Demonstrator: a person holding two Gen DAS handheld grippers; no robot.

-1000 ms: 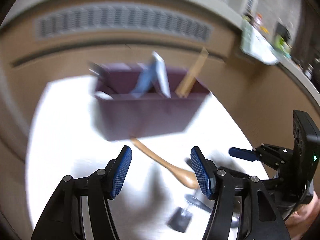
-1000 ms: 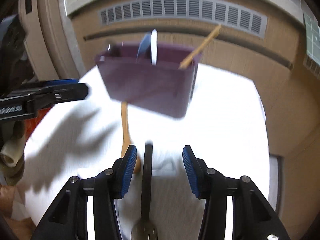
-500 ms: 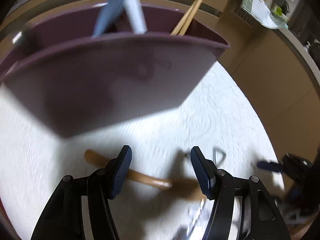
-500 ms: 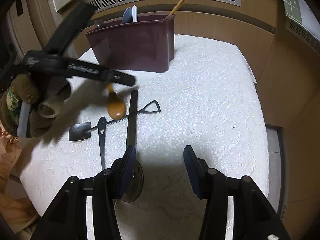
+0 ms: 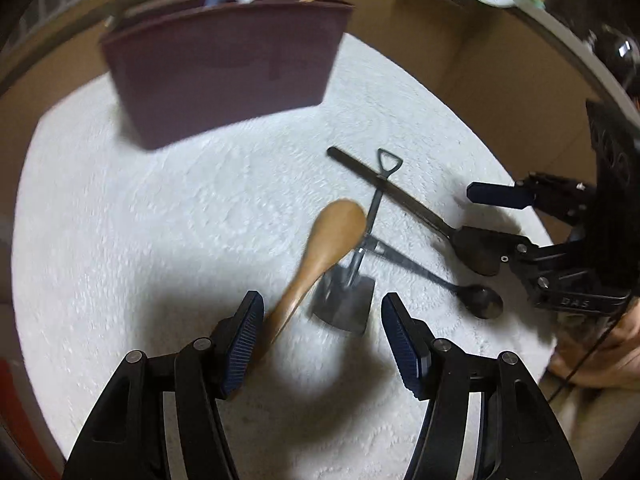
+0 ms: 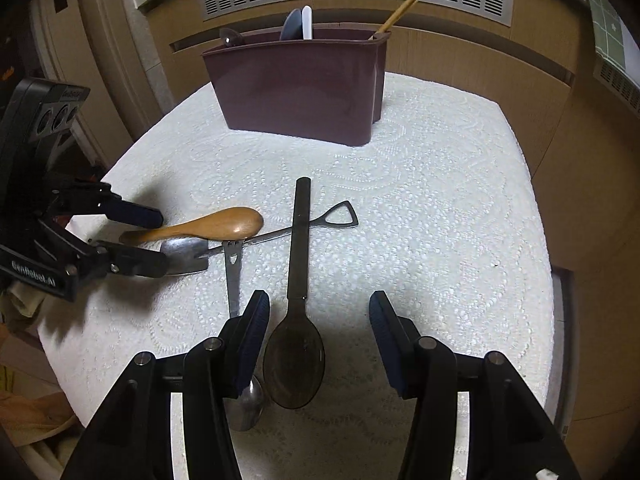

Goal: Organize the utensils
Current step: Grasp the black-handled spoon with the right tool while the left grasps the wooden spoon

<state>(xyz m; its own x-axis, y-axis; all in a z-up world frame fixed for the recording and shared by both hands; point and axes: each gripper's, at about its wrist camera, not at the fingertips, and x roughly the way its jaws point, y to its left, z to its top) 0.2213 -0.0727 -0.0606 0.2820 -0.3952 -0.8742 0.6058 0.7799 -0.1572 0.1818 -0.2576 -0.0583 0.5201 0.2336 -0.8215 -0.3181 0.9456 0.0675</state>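
Four utensils lie crossed near the maroon caddy (image 6: 298, 88), awaiting sorting. Left gripper (image 5: 322, 344), jaws spread, straddles the wooden spoon (image 5: 326, 248) handle for pickup; right gripper (image 6: 316, 338) hangs open over the dark spoon (image 6: 295, 360).

The left gripper (image 5: 322, 340) is pulling back from the maroon caddy (image 5: 224, 68) and closing around the wooden spoon (image 5: 320, 252) handle, jaws spread. The right gripper (image 6: 316, 340) is settling farther from that caddy, over the dark spoon (image 6: 296, 356).
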